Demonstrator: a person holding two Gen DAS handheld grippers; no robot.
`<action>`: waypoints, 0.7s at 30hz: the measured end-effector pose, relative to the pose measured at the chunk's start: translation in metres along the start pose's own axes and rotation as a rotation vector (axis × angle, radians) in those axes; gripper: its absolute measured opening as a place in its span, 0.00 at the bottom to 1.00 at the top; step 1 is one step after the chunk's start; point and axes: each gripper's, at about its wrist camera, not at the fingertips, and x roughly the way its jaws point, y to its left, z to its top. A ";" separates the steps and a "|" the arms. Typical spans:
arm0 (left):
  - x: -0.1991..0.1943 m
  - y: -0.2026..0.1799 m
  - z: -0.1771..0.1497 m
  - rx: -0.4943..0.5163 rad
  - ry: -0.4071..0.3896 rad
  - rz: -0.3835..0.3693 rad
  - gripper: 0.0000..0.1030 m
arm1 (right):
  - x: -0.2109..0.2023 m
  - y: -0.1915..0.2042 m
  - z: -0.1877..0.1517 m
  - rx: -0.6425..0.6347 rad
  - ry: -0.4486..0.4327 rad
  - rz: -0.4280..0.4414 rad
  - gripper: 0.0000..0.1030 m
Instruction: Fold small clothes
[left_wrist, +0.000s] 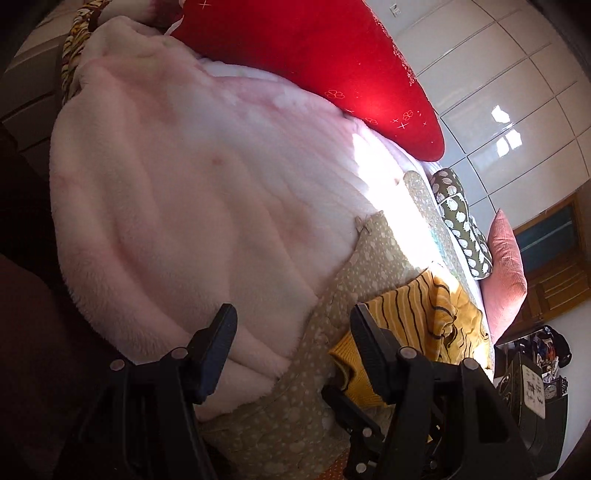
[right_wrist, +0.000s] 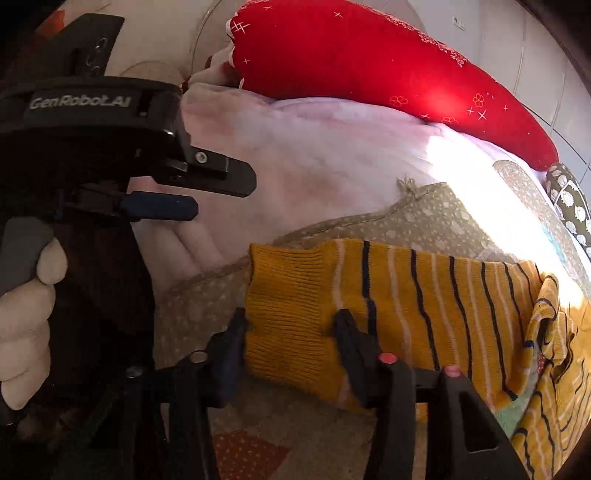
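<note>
A mustard-yellow knit sweater (right_wrist: 424, 302) with dark and white stripes lies on the bed. Its ribbed sleeve cuff (right_wrist: 291, 295) sits between the fingers of my right gripper (right_wrist: 291, 336), which press in from both sides and crease the knit. In the left wrist view the same sweater (left_wrist: 417, 314) lies bunched just right of my left gripper (left_wrist: 293, 332). That gripper is open above the beige dotted sheet (left_wrist: 295, 424) with nothing between its fingers. The left tool's black body (right_wrist: 92, 122) shows at the upper left of the right wrist view, held by a gloved hand (right_wrist: 26, 314).
A thick pink fleece blanket (left_wrist: 184, 184) covers the bed's left and middle. A red pillow (left_wrist: 314, 55) lies behind it. An olive patterned bolster (left_wrist: 461, 229) and a pink cushion (left_wrist: 506, 280) sit at the right edge, with white wardrobe doors (left_wrist: 498, 92) beyond.
</note>
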 end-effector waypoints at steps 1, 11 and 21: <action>-0.001 -0.001 -0.001 0.002 -0.002 -0.005 0.61 | -0.004 -0.009 0.001 0.056 -0.012 0.024 0.22; 0.019 -0.076 -0.025 0.223 0.029 -0.026 0.68 | -0.140 -0.137 0.013 0.456 -0.285 0.019 0.13; 0.065 -0.228 -0.087 0.549 0.014 -0.103 0.78 | -0.225 -0.229 -0.004 0.694 -0.397 -0.003 0.13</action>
